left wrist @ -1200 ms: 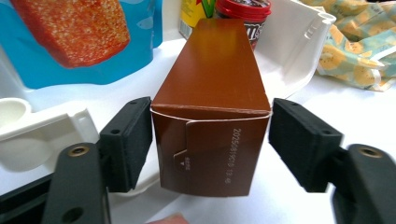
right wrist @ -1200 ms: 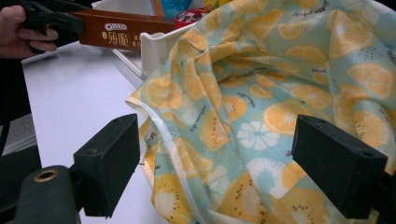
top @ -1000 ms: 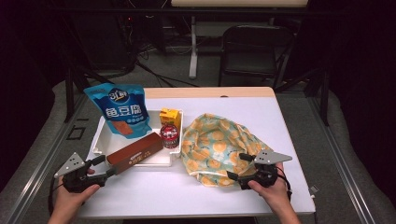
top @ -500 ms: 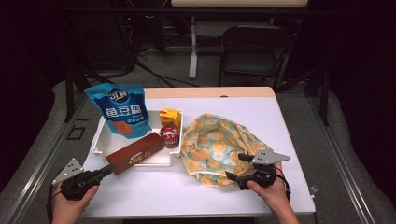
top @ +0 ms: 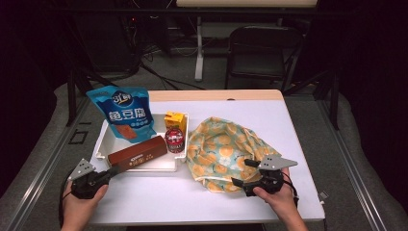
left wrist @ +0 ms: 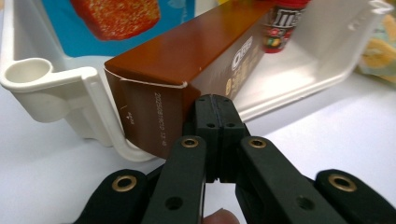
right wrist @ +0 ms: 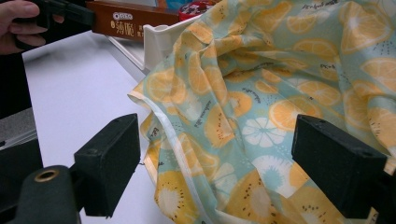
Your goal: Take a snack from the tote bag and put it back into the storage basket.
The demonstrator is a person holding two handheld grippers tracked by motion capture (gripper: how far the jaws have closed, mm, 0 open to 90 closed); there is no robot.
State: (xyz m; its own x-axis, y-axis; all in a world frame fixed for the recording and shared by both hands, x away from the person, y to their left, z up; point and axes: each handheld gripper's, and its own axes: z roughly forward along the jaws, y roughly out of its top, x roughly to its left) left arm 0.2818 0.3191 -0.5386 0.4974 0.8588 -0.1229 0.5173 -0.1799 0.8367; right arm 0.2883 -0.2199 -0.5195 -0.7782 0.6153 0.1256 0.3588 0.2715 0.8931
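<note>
White plastic tray (top: pixel 103 144) on a white table (top: pixel 298 144), holding four items: one brown box (top: pixel 137 153), one blue bag (top: pixel 126 114), one red jar (top: pixel 174 139) and one orange carton (top: pixel 174 120). One fruit-print cloth (top: pixel 221 149) lies crumpled just beside the tray.

The left gripper (left wrist: pixel 215 116) has just been closing; its jaws now meet with nothing between them, their tips right at the near end of the brown box. That end juts over the tray's rim toward the fingertips; the box is long, glossy brown, with a printed code on its end flap and pale lettering on its side. The tray's corner post stands left of the tips, and the jar beyond the box.

The right gripper (right wrist: pixel 215 163) stands wide apart, the cloth's white-hemmed edge lying between its fingers (right wrist: pixel 109 163), which do not press it. The cloth is pale green with orange and kiwi slices.
</note>
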